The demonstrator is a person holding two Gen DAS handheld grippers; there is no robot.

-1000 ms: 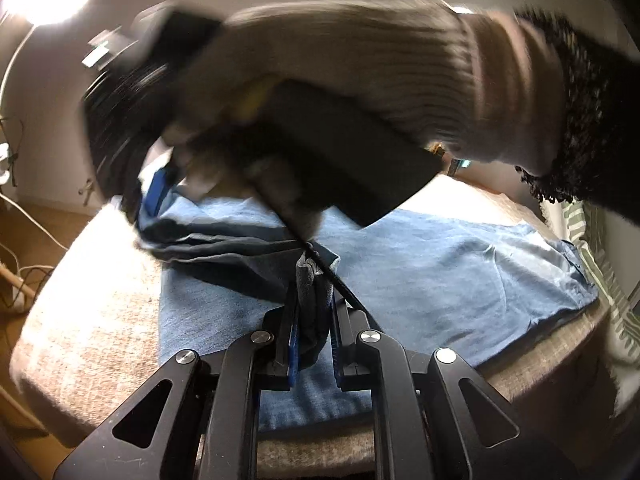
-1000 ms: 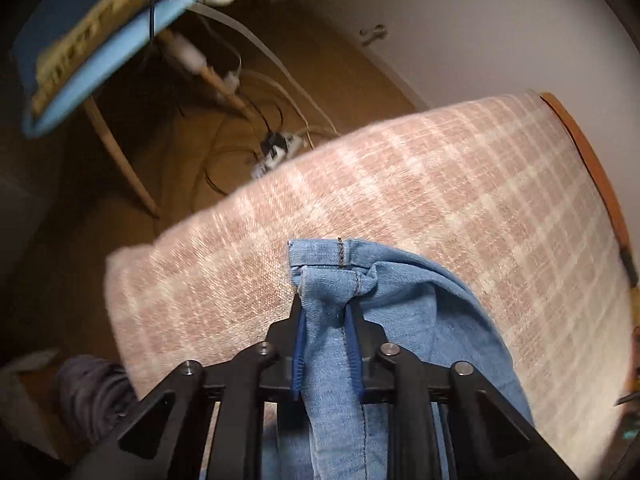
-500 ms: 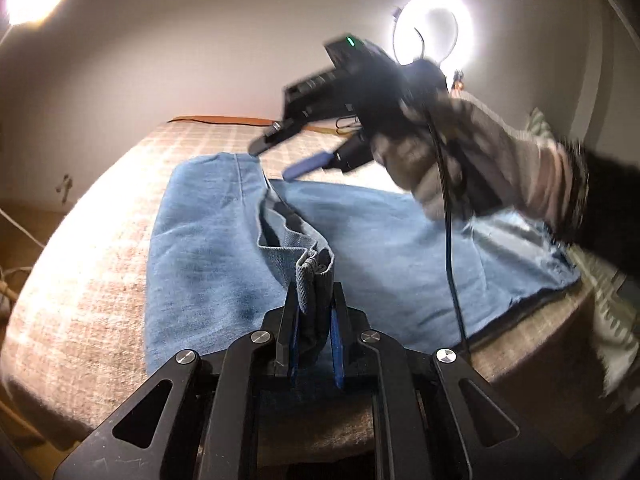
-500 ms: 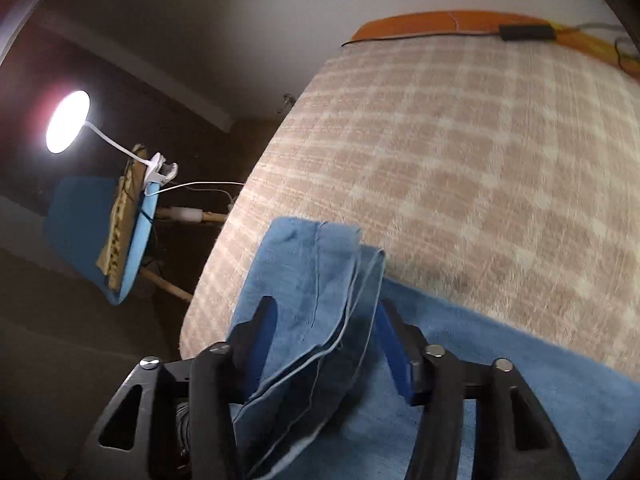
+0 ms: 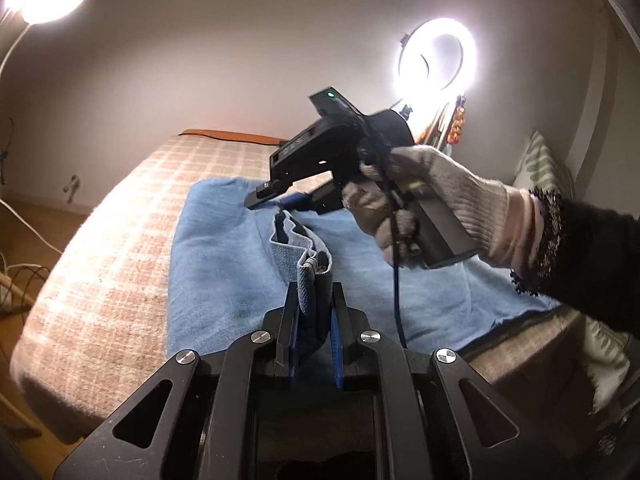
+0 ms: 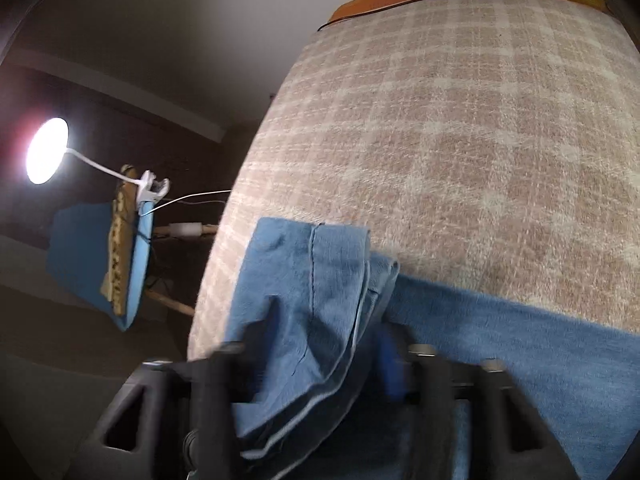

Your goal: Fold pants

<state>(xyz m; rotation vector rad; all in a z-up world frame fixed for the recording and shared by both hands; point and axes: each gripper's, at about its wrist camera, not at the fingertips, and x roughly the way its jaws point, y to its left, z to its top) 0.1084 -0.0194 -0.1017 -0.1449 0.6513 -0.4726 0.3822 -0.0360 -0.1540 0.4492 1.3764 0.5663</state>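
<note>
Blue denim pants (image 5: 224, 264) lie flat on the plaid bed cover (image 5: 120, 232), with a raised ridge of fabric running down the middle. My left gripper (image 5: 315, 304) is shut on the near end of that ridge. A gloved hand (image 5: 440, 200) holds my right gripper (image 5: 280, 200) at the ridge's far end. In the right wrist view the right gripper (image 6: 324, 320) is blurred. Its jaws are closing with the folded denim edge (image 6: 320, 280) between them, still standing wide apart either side of the cloth.
A ring light (image 5: 438, 56) and a lamp (image 5: 44, 0) shine at the back. A blue chair (image 6: 132, 260) with a clip lamp (image 6: 46, 150) stands off the bed's left side, with cables on the floor (image 5: 20, 272). A striped pillow (image 5: 540, 164) lies far right.
The right gripper let go of the hem, swung across to the far end of the ridge and rolled. Its jaws opened wide around the folded edge. The left gripper kept its hold and place.
</note>
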